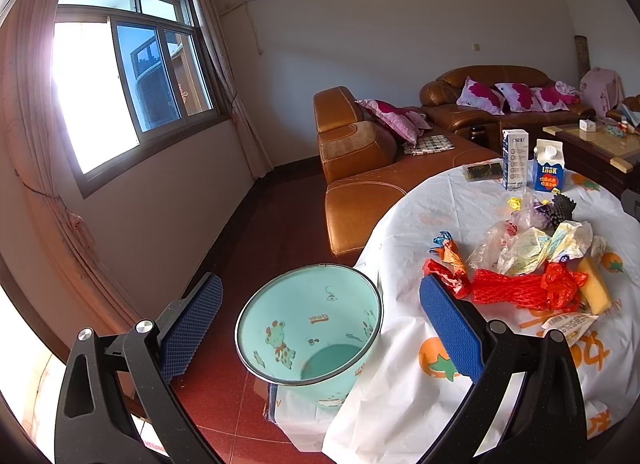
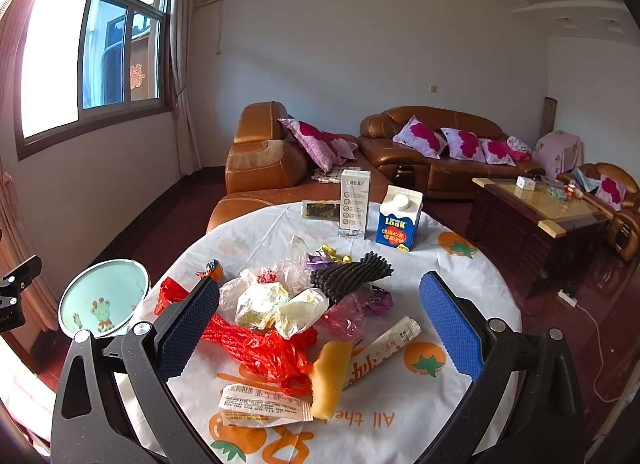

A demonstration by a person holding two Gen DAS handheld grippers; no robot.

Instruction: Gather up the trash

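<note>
Right wrist view shows the right tongs [image 2: 320, 328] spread wide and empty, poised over the heap of trash on the round worktop [image 2: 460, 276]. Between the pads lie the red mesh netting [image 2: 256, 348], crumpled yellowish wrappers [image 2: 276, 308], a black foam net [image 2: 348, 274], a yellow sponge [image 2: 330, 378] and a long paper sachet [image 2: 384, 348]. Two upright cartons [image 2: 376, 213] stand near the far edge, apart from the heap. The left tongs [image 1: 320, 316] are also wide and hold nothing — they hang off the worktop's left edge above the mint bin [image 1: 308, 328], which stands on the floor just beside that edge and looks empty.

The step in hand is likely a first pick. Best to take one bulky, springy piece such as the netting, closing on its thick middle so loose wrappers are not dragged along — then carry it straight over the left edge to the bin.
</note>
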